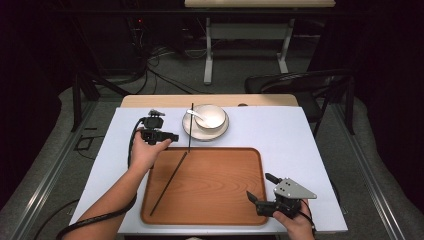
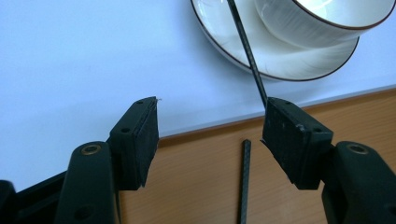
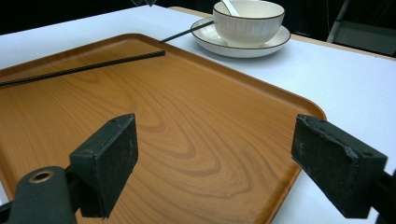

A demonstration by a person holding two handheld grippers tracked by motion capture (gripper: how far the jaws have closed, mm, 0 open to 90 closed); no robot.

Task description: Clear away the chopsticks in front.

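A dark room with a grey floor, a folding chair and cables surrounds the table (image 1: 280, 131), which carries a pale blue-white cover. On it lies one rectangular wooden tray (image 1: 220, 195) with rounded corners. There are two thin black chopsticks: one chopstick on the tray (image 1: 169, 182) lies slanted across its left half, and the other chopstick (image 1: 191, 127) runs from the tray's far edge up over the rim of one white brown-rimmed saucer (image 1: 190, 127). One white bowl (image 1: 212, 116) stands on that saucer with one white spoon (image 1: 197, 116) in it.

The left gripper (image 1: 172, 136) hovers near the far left corner of the tray, jaws apart and empty. The left gripper view adds that this second chopstick passes just by one jaw's tip. The right gripper (image 1: 257, 187) hangs wide open over the tray's near right corner, holding nothing; its own view gives the wood grain up close and the bowl side-on.
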